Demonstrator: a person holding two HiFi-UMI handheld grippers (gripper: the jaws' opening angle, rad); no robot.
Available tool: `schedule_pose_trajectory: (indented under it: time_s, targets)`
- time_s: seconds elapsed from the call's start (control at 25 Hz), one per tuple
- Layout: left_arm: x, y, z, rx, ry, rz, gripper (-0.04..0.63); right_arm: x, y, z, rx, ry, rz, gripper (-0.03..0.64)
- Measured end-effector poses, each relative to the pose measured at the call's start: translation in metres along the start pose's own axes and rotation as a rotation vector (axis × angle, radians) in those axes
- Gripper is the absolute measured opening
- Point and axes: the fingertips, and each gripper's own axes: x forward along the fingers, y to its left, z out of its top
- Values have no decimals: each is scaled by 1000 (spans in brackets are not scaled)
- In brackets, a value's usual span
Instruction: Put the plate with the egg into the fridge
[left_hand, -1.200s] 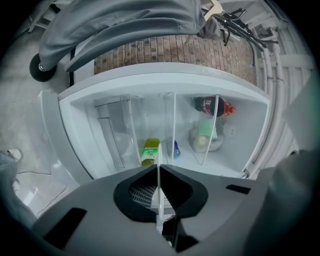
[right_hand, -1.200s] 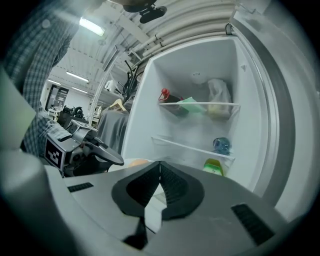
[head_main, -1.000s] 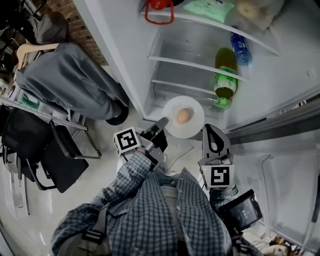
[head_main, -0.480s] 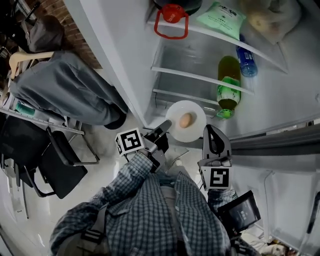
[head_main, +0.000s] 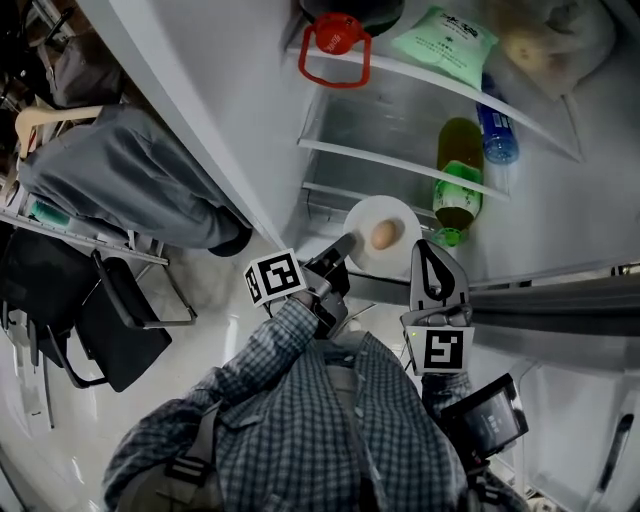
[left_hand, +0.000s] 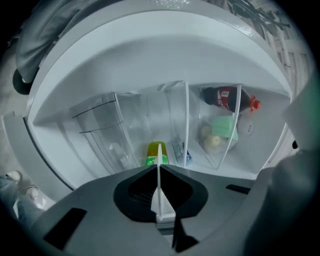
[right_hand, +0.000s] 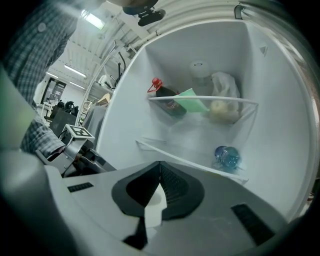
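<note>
Dark-grey left gripper (head_main: 346, 244) has its fingers clamped on the near-left rim of the plate (head_main: 392, 208), holding it at the mouth of the open fridge (head_main: 240, 130). The egg (head_main: 383, 235) sits near the plate's middle. From the fingers, the plate reaches forward and to the right, toward the compartment under the lower shelf (head_main: 380, 155). It appears not yet set down, and whether any of it is already over a shelf cannot be told.

The left gripper is the one carrying, so the move inward likely turns on it pushing straight ahead along its own line. A green bottle (head_main: 455, 175) stands just right of the plate and looks like the thing to steer clear of.

The right gripper (head_main: 423, 248) hangs just beside the plate's right edge. Its fingers are drawn together at the tips and nothing reaches out past them. A pale patch shows behind the tips, and what it is cannot be told.

Only the head view shows the egg and the plate's round face. The left gripper view shows the plate (left_hand: 158, 150) edge-on, as a thin white line pinched between the fingers, with the fridge interior dead ahead. The right gripper view looks higher, at a red-capped bottle (right_hand: 167, 97) and a blue bottle (right_hand: 227, 156) on the shelves, and shows no egg.
</note>
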Motion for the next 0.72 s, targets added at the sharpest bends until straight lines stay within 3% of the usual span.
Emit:
schedule_pose_trajectory:
  time_s: [0.72]
  targets:
    - [47,17,23,-46,-125,48,20,18,-23,-8,-27,5,27,6]
